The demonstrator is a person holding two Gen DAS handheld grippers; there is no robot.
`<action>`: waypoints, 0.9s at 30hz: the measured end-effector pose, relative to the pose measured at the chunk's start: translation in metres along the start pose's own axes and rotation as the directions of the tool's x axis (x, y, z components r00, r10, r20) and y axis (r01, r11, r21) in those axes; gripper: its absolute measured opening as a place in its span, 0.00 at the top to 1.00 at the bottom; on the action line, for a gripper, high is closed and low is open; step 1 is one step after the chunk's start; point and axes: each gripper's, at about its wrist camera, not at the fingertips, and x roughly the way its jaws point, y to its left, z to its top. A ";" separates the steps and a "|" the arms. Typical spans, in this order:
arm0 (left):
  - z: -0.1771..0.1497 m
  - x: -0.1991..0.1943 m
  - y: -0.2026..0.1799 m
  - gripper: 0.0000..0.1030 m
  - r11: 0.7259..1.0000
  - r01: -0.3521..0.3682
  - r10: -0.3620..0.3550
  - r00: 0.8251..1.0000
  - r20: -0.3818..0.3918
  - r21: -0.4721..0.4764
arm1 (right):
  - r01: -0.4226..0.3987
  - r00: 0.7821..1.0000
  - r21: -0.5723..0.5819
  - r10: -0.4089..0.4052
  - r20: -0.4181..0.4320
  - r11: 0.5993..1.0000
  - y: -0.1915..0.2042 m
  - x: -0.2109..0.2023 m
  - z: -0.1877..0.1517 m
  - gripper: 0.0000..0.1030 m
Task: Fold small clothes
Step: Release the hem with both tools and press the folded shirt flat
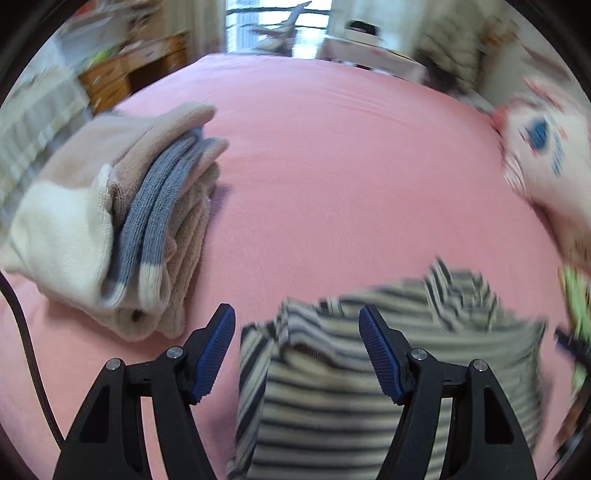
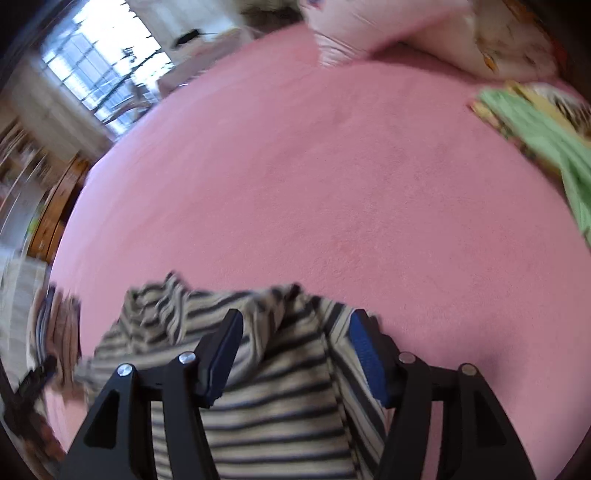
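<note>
Left gripper (image 1: 297, 314) jaws wide; right gripper (image 2: 295, 321) jaws wide; both above striped garment (image 1: 332, 387); no readable writing.

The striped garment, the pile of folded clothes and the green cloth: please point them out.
Striped garment (image 1: 332, 398): left wrist view, flat middle.
Pile of folded clothes (image 1: 122, 221): left wrist view, grey knit layer.
Green cloth (image 2: 546, 136): right wrist view, middle.

A wide bed (image 1: 332, 155) covered with a pink sheet fills most of both views. Beyond its far edge a window (image 1: 277, 22) with dark bars lets in bright daylight, with pale curtains beside it. A wooden chest of drawers (image 1: 129, 74) stands to the left of the bed, its top cluttered with blurred things. A small pale table (image 1: 369, 55) stands near the window. A pillow (image 2: 406, 29) lies at the bed's right side.
</note>
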 end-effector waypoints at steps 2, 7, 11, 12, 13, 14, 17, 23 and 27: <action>-0.016 -0.010 -0.013 0.36 0.995 0.012 -0.012 1.000 0.005 0.098 | 0.006 0.999 -0.077 -0.004 0.037 0.997 0.009 -0.014 -0.010 0.47; -0.054 -0.008 -0.040 0.71 0.964 0.098 -0.080 0.993 -0.085 0.248 | -0.032 0.999 -0.170 0.034 0.011 0.985 0.024 -0.021 -0.034 0.82; -0.067 0.013 -0.048 0.89 0.959 0.127 -0.089 0.984 -0.155 0.255 | -0.025 0.999 -0.239 0.017 -0.037 0.971 0.042 -0.001 -0.050 0.91; -0.069 0.018 -0.049 0.90 0.958 0.137 -0.095 0.980 -0.173 0.252 | -0.031 0.998 -0.247 0.019 -0.054 0.968 0.045 0.007 -0.053 0.92; -0.069 0.023 -0.050 0.90 0.957 0.145 -0.098 0.977 -0.188 0.251 | -0.033 0.998 -0.253 0.016 -0.066 0.967 0.048 0.015 -0.056 0.92; -0.070 0.029 -0.051 0.90 0.956 0.149 -0.099 0.975 -0.197 0.253 | -0.026 0.997 -0.261 0.007 -0.073 0.965 0.052 0.022 -0.057 0.92; -0.069 0.045 -0.057 0.91 0.954 0.161 -0.104 0.969 -0.225 0.253 | -0.010 0.995 -0.265 -0.017 -0.099 0.964 0.058 0.042 -0.058 0.92; -0.059 0.063 -0.062 0.90 0.955 0.145 -0.086 0.971 -0.225 0.260 | 0.004 0.994 -0.258 -0.031 -0.102 0.966 0.068 0.070 -0.049 0.92; -0.045 0.075 -0.067 0.90 0.958 0.145 -0.093 0.973 -0.211 0.246 | -0.009 0.997 -0.246 -0.011 -0.077 0.969 0.078 0.078 -0.032 0.92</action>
